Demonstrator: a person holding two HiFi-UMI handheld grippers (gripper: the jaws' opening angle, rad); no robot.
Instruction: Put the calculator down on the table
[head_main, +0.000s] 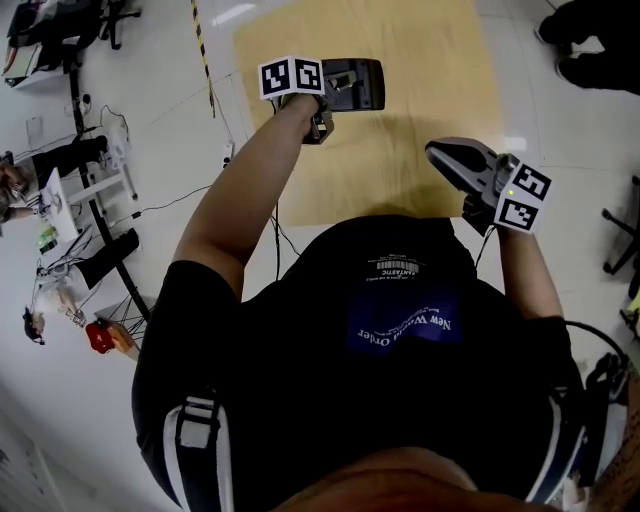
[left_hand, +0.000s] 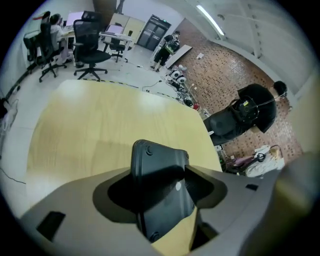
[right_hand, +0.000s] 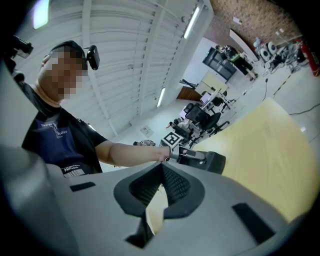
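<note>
The black calculator (left_hand: 159, 186) shows its back side in the left gripper view, standing tilted between my left gripper's (left_hand: 161, 189) jaws over the light wooden table (left_hand: 100, 125). Dark gaps show on both sides of it, so the jaws stand open around it. In the head view my left gripper (head_main: 350, 85) reaches over the table (head_main: 400, 150), and the calculator is hidden there. My right gripper (head_main: 452, 158) hovers at the table's near right edge. Its fingertips meet with nothing between them (right_hand: 162, 167). The right gripper view also catches the left gripper (right_hand: 200, 159) across the table.
Office chairs (left_hand: 90, 50) and desks stand beyond the table's far side, and a person (left_hand: 170, 47) stands farther back. A black chair with a bag (left_hand: 247, 112) is off the table's right side. Cables (head_main: 150, 205) and equipment lie on the floor at left.
</note>
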